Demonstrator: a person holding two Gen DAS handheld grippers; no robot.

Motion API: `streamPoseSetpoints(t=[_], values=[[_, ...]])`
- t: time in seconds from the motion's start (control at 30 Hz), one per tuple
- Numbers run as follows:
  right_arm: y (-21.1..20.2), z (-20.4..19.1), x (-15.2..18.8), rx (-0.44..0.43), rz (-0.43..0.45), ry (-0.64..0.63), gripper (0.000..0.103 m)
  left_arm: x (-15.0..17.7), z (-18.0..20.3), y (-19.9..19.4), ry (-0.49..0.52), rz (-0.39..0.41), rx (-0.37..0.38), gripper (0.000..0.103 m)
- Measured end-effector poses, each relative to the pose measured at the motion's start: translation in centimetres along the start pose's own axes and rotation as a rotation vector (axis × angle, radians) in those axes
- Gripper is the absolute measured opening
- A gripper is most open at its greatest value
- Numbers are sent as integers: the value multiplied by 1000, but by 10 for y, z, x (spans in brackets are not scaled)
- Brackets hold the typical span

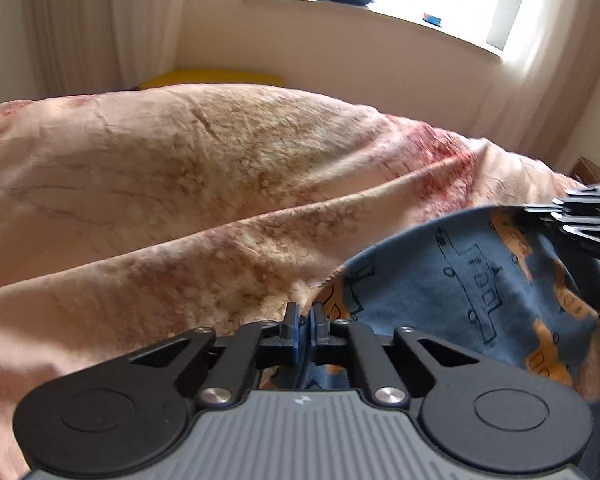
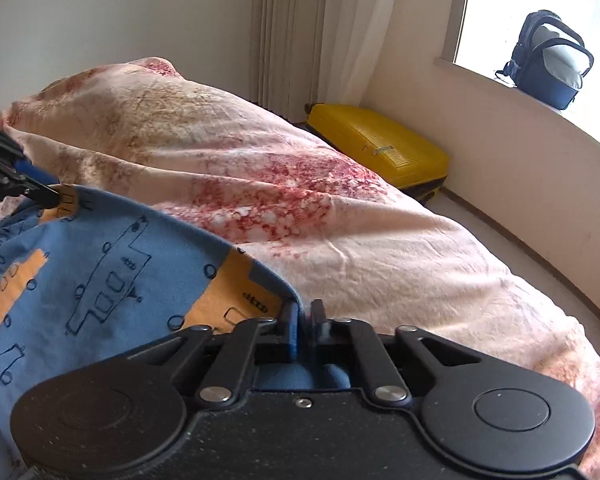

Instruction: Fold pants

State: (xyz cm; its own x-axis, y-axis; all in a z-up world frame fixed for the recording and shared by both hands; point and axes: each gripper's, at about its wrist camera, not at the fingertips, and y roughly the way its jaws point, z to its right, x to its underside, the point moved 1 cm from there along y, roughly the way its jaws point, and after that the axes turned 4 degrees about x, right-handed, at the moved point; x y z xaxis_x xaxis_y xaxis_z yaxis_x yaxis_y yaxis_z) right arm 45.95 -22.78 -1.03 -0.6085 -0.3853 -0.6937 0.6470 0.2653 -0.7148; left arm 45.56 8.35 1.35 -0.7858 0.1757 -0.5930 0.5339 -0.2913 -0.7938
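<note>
Blue pants (image 1: 460, 280) printed with drawn vehicles and orange patches lie spread on a pink mottled blanket (image 1: 180, 160). My left gripper (image 1: 305, 320) is shut, pinching the left end of the pants' upper edge. The right wrist view shows that same gripper (image 2: 54, 199) clamped on an orange-patched corner of the pants (image 2: 100, 272). My right gripper (image 2: 306, 312) is shut on the other end of that edge, with blue cloth bunched under its fingers. In the left wrist view the right gripper (image 1: 556, 212) meets the pants' far right rim. The edge between the two grippers curves in a loose arc.
The blanket (image 2: 340, 220) covers a rumpled bed with long ridges and folds. A yellow suitcase (image 2: 380, 148) lies on the floor between bed and wall. A dark backpack (image 2: 548, 60) stands on the windowsill. Curtains (image 2: 292, 20) hang in the corner.
</note>
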Motion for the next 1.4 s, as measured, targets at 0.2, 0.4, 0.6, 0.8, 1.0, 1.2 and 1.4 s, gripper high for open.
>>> streamPoseSetpoints(t=[0.2, 0.4, 0.6, 0.8, 1.0, 1.2, 1.4], values=[[-63, -9, 2, 15, 122, -19, 0, 11, 23, -50, 82, 120, -31, 0], [-146, -35, 30, 30, 226, -69, 0, 34, 52, -108, 194, 192, -29, 0], [-227, -70, 76, 34, 269, -173, 0, 77, 75, -148, 329, 228, 25, 1], [-277, -111, 143, 9, 219, -231, 0, 133, 90, -157, 462, 197, 87, 1], [-272, -150, 207, -6, 164, -213, 0, 178, 94, -138, 512, 129, 67, 1], [-262, -166, 233, -28, 138, -211, 0, 205, 92, -132, 561, 116, 41, 1], [-274, -153, 230, -98, 149, -206, 0, 212, 87, -143, 534, 127, 74, 0]])
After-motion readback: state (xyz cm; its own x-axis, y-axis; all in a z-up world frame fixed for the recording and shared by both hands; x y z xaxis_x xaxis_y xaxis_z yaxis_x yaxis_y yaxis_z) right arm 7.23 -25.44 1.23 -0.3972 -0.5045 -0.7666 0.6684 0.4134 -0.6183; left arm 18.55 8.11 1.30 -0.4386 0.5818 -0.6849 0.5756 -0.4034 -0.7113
